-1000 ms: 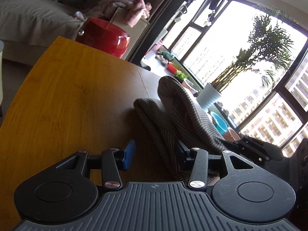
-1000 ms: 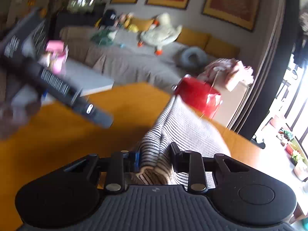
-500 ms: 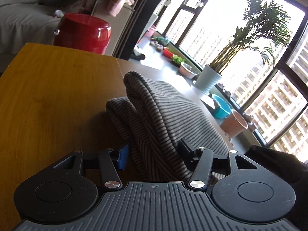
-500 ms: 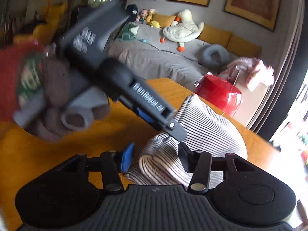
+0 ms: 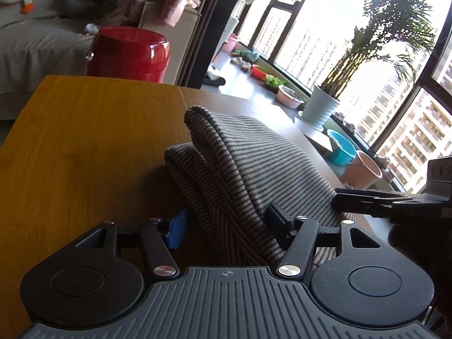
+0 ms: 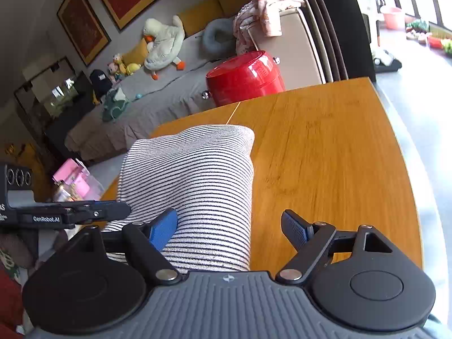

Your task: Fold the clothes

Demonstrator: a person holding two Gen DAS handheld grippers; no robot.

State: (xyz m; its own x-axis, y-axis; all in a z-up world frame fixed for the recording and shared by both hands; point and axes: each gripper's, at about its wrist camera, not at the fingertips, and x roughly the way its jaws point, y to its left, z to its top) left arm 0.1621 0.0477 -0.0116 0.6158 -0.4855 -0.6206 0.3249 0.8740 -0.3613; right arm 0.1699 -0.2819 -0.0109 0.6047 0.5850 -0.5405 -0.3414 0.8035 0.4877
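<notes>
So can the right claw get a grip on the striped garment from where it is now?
Probably yes: the right claw is opening, with the folded striped garment already lying between its fingers on the wooden table, and nothing blocks it.

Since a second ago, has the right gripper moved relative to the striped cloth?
Yes. The right gripper slid toward the striped cloth's right edge, jaws opening, bare wooden table now between them.

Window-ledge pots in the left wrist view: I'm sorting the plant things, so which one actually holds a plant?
The tall white ribbed pot holds the palm. The blue bowl and the pink pot nearer the camera show no plant.
</notes>
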